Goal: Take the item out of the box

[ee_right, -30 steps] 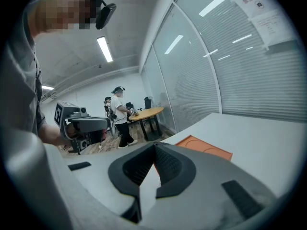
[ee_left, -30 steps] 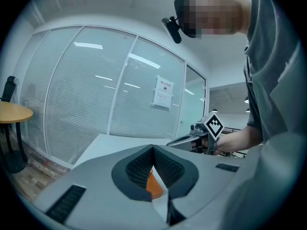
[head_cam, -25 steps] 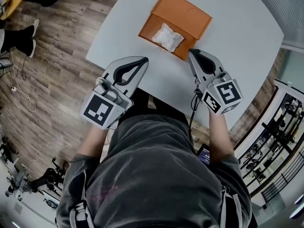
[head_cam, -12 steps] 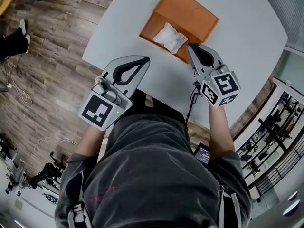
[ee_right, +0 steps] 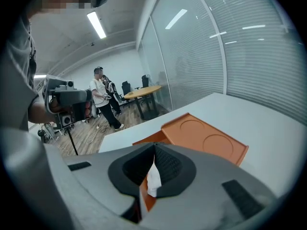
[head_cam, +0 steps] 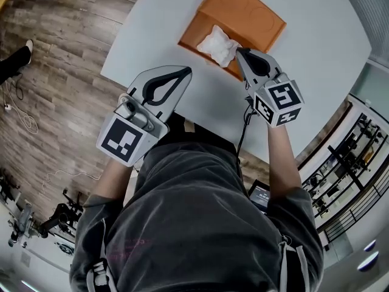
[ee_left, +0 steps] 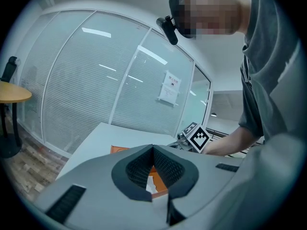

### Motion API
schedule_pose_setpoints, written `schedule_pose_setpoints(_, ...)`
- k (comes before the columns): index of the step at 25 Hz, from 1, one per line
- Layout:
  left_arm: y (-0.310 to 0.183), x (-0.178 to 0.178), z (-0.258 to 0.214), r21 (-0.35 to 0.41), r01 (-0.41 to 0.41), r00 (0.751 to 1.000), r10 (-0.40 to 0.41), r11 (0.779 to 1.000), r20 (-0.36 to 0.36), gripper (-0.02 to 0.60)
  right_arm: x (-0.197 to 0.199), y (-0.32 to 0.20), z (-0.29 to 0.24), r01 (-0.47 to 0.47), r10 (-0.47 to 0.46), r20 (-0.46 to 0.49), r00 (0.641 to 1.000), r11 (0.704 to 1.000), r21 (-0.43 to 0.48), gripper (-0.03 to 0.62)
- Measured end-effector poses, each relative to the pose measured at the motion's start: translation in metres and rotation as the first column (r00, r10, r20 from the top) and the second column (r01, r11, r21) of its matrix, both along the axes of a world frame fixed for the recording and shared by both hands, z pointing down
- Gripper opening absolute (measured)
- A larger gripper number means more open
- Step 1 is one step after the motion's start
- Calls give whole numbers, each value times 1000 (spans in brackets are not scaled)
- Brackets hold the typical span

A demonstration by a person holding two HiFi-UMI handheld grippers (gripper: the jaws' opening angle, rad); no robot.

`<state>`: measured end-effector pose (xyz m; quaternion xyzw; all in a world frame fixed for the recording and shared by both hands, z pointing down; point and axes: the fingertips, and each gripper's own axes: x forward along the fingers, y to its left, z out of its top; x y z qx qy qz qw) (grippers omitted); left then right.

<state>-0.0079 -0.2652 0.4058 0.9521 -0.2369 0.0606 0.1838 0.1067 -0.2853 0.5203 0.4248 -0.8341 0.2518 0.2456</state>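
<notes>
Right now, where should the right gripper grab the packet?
Probably pinch the packet by its near corner, coming from the person's side over the box wall: it lies flat, that corner faces the shut right gripper, which must open first.

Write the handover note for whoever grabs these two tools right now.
Left tool: shut, empty, over the table's near edge, clear of the orange box.
Right tool: shut, tips at the box's near edge beside the white bag; contact can't be told.
Bag: lies in the near part of the open box.
Done: nothing taken out yet.
Left to do: open the right tool, grip the bag, lift it out.
</notes>
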Motion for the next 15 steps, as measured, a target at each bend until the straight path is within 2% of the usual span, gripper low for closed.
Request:
schedule_pose_setpoints(13, -10, -8, 15, -37, 18, 1000, -18, 999, -23, 12, -5, 1, 46, 81, -95, -112, 989, 989, -120, 36)
schedule_pose_setpoints(15, -11, -10, 17, -39, 19, 999, -20, 999, -26, 11, -6, 1, 54, 104, -123, -141, 982, 985, -141, 66)
